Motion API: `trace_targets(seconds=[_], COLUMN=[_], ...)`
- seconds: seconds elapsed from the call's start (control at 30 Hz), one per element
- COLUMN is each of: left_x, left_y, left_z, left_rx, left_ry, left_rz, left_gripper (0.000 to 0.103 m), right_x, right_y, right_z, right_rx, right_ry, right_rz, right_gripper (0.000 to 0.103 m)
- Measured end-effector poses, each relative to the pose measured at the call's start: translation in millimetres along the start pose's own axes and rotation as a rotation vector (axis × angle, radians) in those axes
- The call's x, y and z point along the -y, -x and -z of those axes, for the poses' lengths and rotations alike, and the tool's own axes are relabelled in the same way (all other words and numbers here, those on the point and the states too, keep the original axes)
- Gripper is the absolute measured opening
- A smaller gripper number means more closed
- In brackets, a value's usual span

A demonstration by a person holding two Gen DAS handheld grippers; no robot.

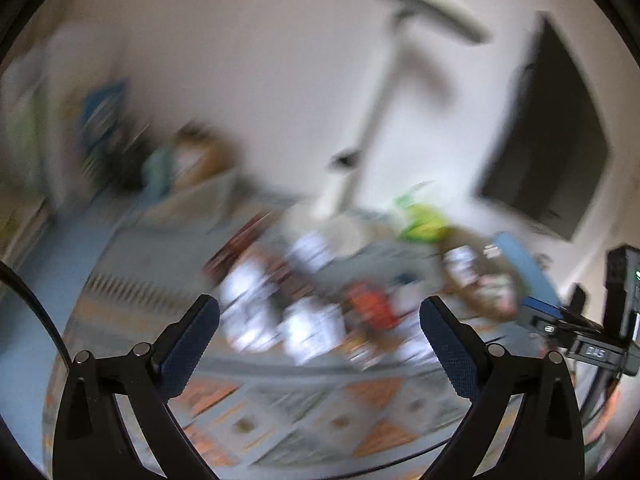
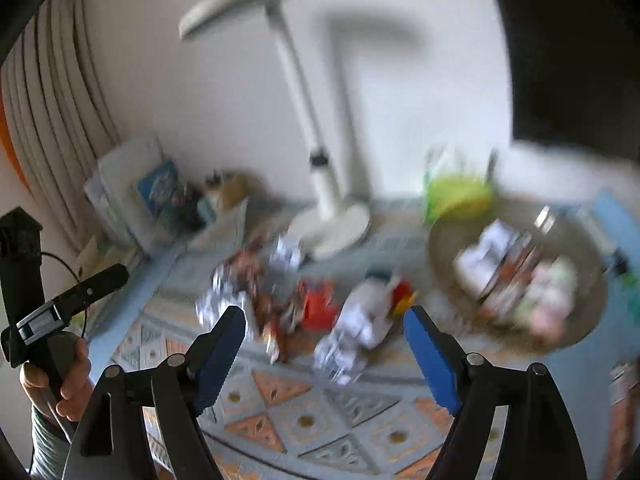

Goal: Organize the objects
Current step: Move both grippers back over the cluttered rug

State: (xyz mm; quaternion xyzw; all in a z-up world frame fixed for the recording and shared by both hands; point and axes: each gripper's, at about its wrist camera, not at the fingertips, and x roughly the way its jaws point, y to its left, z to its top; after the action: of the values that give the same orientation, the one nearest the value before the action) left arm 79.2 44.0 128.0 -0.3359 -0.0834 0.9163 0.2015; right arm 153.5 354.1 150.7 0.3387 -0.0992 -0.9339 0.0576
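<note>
Both views are motion-blurred. A heap of small wrapped packets (image 2: 320, 312), silver-white, brown and red, lies on a patterned tablecloth (image 2: 304, 416). The same heap shows in the left wrist view (image 1: 316, 312). A round basket (image 2: 516, 276) with several packets in it stands at the right; it also shows in the left wrist view (image 1: 476, 280). My right gripper (image 2: 324, 344) is open and empty, above the cloth just short of the heap. My left gripper (image 1: 320, 332) is open and empty, also before the heap. The left gripper shows at the left of the right wrist view (image 2: 68, 300).
A white desk lamp (image 2: 320, 184) stands behind the heap. A green-yellow bag (image 2: 456, 192) sits by the basket. Boxes and books (image 2: 152, 196) crowd the back left. A dark screen (image 1: 552, 136) hangs at the right. The other gripper's body (image 1: 592, 328) is at the right edge.
</note>
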Motion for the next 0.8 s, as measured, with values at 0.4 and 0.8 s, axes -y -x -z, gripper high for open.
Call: trace_targets(seconds=[0.4,0.8], left_x=[-78.3,-72.5], left_y=[-60.0,-65.2], left_z=[64.3,61.4], left_rx=[-0.106,-0.137], left_ry=[0.111,0.07], left_rz=[-0.18,-0.138], left_gripper=[0.101,0.101], right_x=[16.9,-2.8], right_y=[-85.0,-83.5], right_z=[69.4,73.4], right_rx=[-0.074,-0.041], right_ry=[-0.026,0.083], right_rz=[0.089,0.132], right_gripper=[0.081,0.08])
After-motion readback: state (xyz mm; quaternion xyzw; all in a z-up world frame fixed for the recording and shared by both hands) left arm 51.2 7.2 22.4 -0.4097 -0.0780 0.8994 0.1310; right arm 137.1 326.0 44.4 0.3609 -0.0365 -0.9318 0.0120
